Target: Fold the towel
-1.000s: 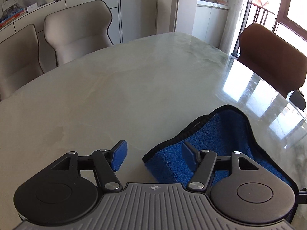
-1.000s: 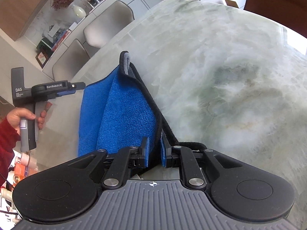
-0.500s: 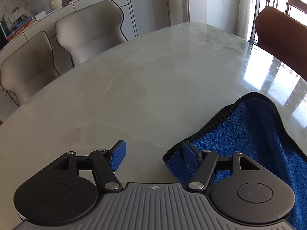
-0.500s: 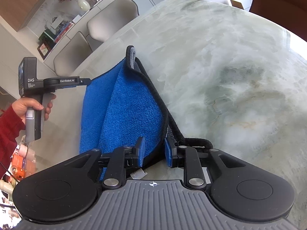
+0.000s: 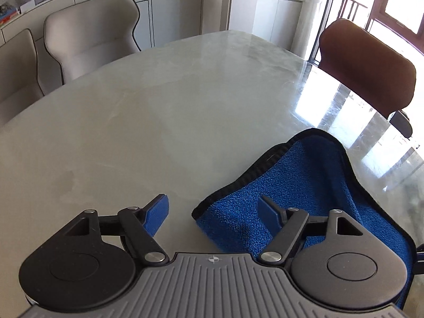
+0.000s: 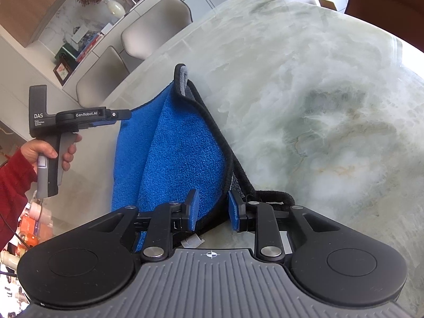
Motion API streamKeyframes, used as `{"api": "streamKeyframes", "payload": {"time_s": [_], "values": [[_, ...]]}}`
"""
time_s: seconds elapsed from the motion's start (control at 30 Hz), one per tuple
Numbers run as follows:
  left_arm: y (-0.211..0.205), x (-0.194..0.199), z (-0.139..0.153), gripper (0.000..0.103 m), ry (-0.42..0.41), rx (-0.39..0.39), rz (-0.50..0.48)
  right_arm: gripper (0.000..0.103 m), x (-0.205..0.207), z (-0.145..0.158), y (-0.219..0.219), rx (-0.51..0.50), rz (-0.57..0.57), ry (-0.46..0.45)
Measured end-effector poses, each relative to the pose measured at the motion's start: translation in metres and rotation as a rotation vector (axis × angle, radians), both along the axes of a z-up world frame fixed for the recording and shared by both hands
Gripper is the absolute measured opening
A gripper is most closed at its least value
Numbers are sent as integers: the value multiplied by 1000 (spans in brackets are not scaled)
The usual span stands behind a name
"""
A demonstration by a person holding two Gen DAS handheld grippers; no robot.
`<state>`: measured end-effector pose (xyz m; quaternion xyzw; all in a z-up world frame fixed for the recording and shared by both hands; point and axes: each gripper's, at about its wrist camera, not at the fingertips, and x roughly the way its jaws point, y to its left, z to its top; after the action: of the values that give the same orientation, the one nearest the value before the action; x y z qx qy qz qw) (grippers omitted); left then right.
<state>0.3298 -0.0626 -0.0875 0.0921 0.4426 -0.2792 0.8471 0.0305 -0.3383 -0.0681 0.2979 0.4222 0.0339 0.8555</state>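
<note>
Right wrist view first: the right gripper [image 6: 210, 209] is sitting with its jaws parted, the towel's black edge running up between the pads but not looking pinched, there's daylight on both sides of it. So it's straddling the hem, not gripping it as far as I can tell. From there the blue towel [image 6: 182, 143] is stretching away toward 12 o'clock, doubled over loosely, with a grey loop of corner sticking up at the far end. It's lying on the marble table [image 6: 318, 92], which is spreading out to 2 o'clock.

Over at 9 o'clock the left gripper [image 6: 116, 118] is hanging in a hand [image 6: 50, 148], nose just at the towel's side edge. In its own view the left gripper [image 5: 212, 209] is spread wide with nothing in it; the right pad is hovering over the towel [image 5: 299, 185], which is bunching up at 1 o'clock, and the left pad is over bare table [image 5: 172, 92].

If it were me, I'd be closing the right jaws square on the hem, getting the left pads around that near corner at 12 o'clock, then lifting both evenly so the fold lands edge to edge. The humped middle looks likely to crease otherwise.

Two pale chairs [image 5: 87, 31] at 10 o'clock, a brown chair [image 5: 368, 71] at 2.
</note>
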Motion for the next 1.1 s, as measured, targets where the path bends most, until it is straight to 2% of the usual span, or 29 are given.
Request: {"api": "streamKeyframes", "payload": {"time_s": [0.03,0.1,0.13,0.2,0.27,0.33,0.37,0.47,0.73,0.8,0.83,0.87,0.9,1.0,1.07,1.1], "values": [[1,0,-1,75,3,-7,-2,26,0,0,0,1,0,0],[0,1,-2,63,16,-17,-4,26,0,0,0,3,-2,0],[-1,1,-2,54,22,-11,-13,26,0,0,-1,2,-2,0],[-4,-2,-3,42,17,13,-36,26,1,0,0,1,-2,0],[-3,-7,-3,18,6,30,-52,26,2,-1,1,-1,-2,0],[0,-8,-3,8,22,16,-53,26,2,-1,1,-3,-2,0],[4,-7,-3,7,35,0,-37,26,2,-1,2,-4,-2,1],[13,-7,-1,6,39,13,-15,26,2,-1,2,-7,1,1],[25,-11,1,10,24,58,-40,26,5,-1,2,-23,22,11],[23,-13,0,16,0,106,-55,25,6,2,4,-48,40,24],[22,-16,1,24,-10,129,-63,25,7,4,5,-63,48,31],[23,-17,1,38,-22,150,-53,25,8,5,6,-80,59,39],[25,-19,4,43,-35,167,-40,25,9,7,8,-101,71,48],[29,-25,17,54,-75,143,5,26,13,17,13,-181,93,75],[31,-38,31,65,-112,95,35,26,16,24,14,-212,103,42],[31,-44,35,67,-122,71,33,26,18,29,13,-216,103,14]]}}
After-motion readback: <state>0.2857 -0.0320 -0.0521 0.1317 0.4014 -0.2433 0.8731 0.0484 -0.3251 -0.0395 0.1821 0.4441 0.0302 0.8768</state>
